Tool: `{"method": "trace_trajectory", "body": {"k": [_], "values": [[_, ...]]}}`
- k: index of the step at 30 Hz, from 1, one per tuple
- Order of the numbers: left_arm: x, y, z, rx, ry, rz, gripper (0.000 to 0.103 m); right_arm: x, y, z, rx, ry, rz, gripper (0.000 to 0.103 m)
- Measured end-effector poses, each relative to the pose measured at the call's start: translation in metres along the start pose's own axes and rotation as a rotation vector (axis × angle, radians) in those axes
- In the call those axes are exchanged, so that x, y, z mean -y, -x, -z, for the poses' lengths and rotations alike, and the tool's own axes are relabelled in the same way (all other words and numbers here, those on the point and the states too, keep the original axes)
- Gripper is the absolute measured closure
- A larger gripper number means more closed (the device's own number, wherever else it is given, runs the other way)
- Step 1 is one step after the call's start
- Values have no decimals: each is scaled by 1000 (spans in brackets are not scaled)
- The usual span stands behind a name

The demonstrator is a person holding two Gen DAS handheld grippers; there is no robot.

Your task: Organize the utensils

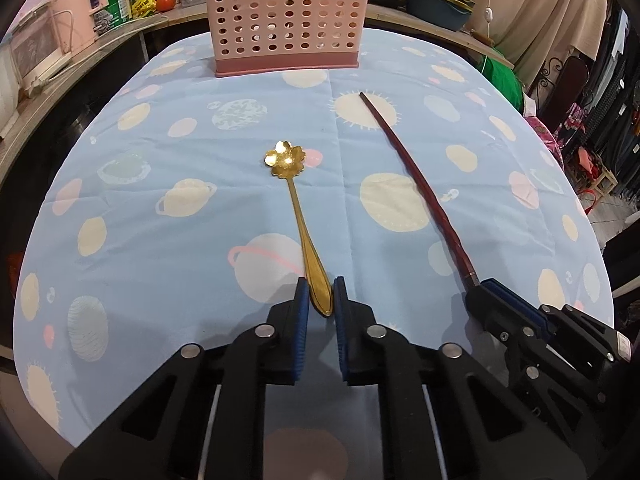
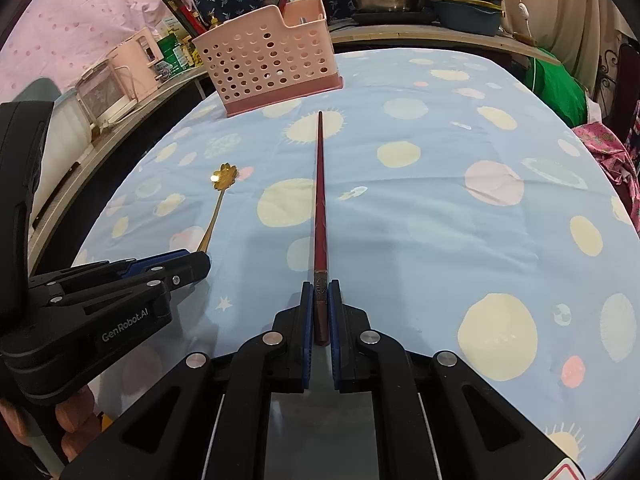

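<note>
Spoon (image 1: 298, 216) and chopstick (image 2: 320, 220) both lie on the planet-print tablecloth (image 1: 160, 200) with their long axes running toward the pink utensil basket (image 1: 286, 20), handles at the near end, business ends pointing at the basket. That's the relation that matters, I think: each piece already aims at the basket, so the lift mostly needs a tip-up and a carry forward.

The left gripper (image 1: 321, 294) has its blue pads drawn in against the fat end of the gold spoon's handle (looks like contact on both sides). The right gripper (image 2: 321, 304) is clamped tight on the butt end of the dark red chopstick.

Spoon sits square in front of the basket; the chopstick lies off to the basket's right. Neither gripper looks clearly nearer the basket than the other. The basket already has chopsticks standing in it.
</note>
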State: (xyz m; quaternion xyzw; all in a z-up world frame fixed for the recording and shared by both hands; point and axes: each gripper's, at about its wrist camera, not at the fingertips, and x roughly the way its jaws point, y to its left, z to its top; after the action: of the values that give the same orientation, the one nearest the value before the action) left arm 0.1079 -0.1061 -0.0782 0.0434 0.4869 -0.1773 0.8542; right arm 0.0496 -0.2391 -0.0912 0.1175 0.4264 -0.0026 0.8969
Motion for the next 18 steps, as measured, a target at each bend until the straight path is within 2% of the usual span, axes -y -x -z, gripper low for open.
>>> {"method": "trace_trajectory", "body": {"k": [9,18], "values": [[-3,15,-3,20,7,15,92,-4,6,-1,9,8,-7,96],[-18,41,-17,77,47,13,93,-13,31,-15,74,22,-29,96]]}}
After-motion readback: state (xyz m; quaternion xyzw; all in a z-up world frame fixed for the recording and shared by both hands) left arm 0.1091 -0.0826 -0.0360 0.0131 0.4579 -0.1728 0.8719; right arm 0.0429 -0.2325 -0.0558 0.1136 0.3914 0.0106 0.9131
